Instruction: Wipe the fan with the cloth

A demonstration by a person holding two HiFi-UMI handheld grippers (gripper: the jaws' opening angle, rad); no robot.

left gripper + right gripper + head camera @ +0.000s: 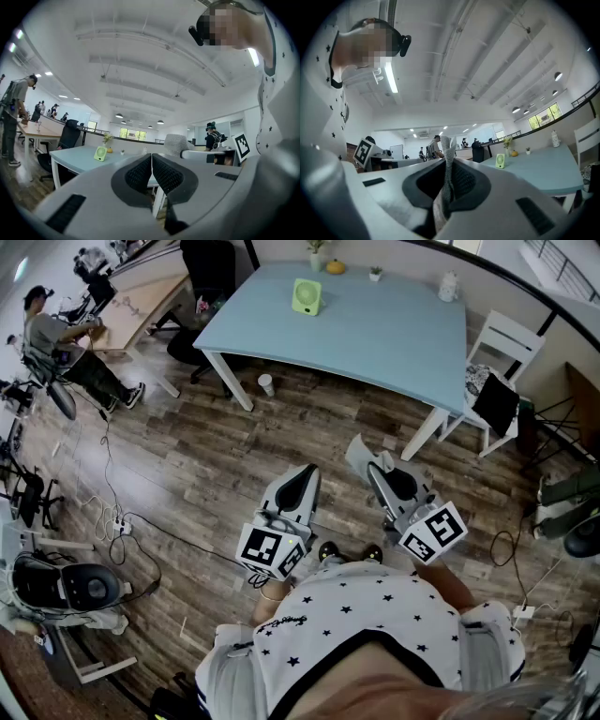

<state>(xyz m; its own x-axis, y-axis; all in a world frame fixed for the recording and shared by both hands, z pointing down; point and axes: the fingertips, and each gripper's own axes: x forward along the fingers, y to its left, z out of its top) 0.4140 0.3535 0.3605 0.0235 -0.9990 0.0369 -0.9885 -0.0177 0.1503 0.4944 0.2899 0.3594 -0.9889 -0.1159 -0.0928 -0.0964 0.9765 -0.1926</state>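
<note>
A small green fan (pixel 307 296) stands upright near the far edge of the light blue table (pixel 375 334), well ahead of both grippers. It also shows small in the left gripper view as the fan (pixel 100 153) and in the right gripper view as the fan (pixel 500 161). My right gripper (pixel 375 468) is shut on a grey cloth (pixel 448 171), whose end sticks out past the jaws as the cloth (pixel 358 453). My left gripper (pixel 304 476) is shut with nothing in it (pixel 151 158). Both are held close to the body over the wooden floor.
On the table are an orange fruit (pixel 335 266), small potted plants (pixel 375 273) and a white bottle (pixel 448 285). A white chair (pixel 499 343) stands at its right end. A paper cup (pixel 266 383) and cables (pixel 112 521) lie on the floor. A person (pixel 66 338) works at the far-left desk.
</note>
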